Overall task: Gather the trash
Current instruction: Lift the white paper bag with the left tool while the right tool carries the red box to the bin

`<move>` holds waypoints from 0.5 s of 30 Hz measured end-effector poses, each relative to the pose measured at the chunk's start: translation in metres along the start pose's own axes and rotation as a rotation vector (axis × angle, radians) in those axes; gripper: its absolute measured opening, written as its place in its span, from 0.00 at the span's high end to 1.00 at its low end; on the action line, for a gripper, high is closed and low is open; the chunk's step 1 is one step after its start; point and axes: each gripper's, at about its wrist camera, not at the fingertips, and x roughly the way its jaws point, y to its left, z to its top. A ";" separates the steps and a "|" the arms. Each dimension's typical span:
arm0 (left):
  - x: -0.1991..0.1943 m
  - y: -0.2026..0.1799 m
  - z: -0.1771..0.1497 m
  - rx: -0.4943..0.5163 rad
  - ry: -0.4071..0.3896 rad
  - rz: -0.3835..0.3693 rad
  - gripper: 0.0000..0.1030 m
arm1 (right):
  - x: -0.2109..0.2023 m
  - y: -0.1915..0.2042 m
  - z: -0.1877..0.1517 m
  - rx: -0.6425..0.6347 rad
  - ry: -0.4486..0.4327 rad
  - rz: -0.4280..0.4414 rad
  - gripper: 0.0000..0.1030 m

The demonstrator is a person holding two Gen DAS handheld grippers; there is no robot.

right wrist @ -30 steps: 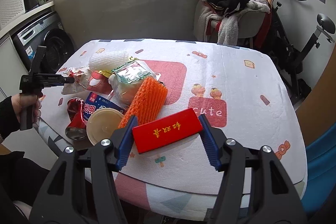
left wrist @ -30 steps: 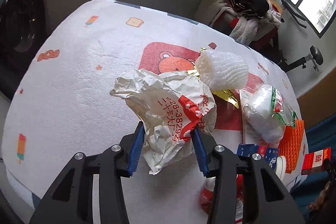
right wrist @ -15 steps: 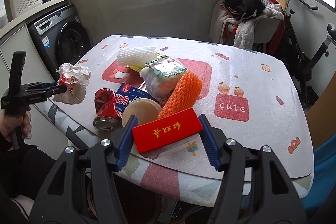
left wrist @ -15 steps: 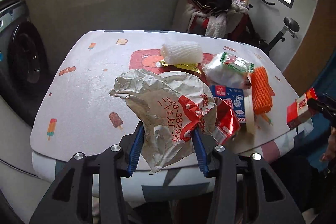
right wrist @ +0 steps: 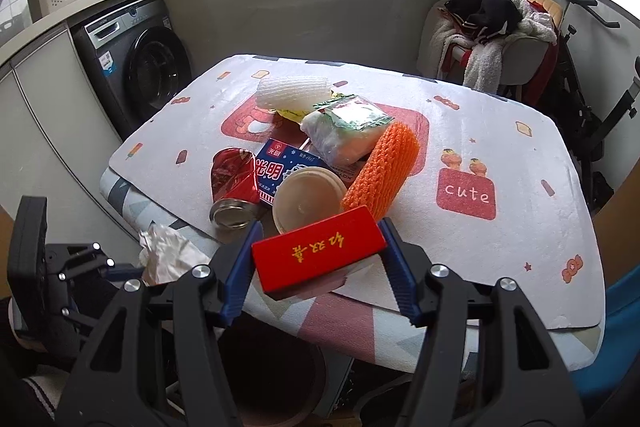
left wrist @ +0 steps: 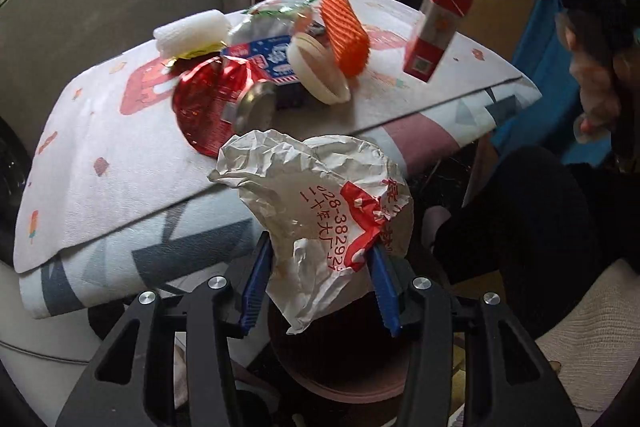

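My left gripper carries a crumpled white paper wrapper with red print, just off the table's front edge and above a dark round bin. Its jaws are opening, with the wrapper still touching both blue pads. My right gripper is shut on a red box with gold characters, over the table edge and above the same bin. On the table lie a crushed red can, a blue carton, a cream lid, an orange foam net and a white foam net.
A plastic bag lies among the trash. A washing machine stands left of the table, with a chair piled with clothes and an exercise bike behind. The person's dark trouser leg is beside the bin.
My left gripper swung with the wrapper from above the table to beyond its front edge, over the bin. My right gripper drew back a little with the red box.
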 end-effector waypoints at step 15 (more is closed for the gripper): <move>-0.030 0.030 0.004 -0.209 -0.126 0.087 0.11 | 0.020 0.029 -0.030 -0.029 0.099 0.049 0.42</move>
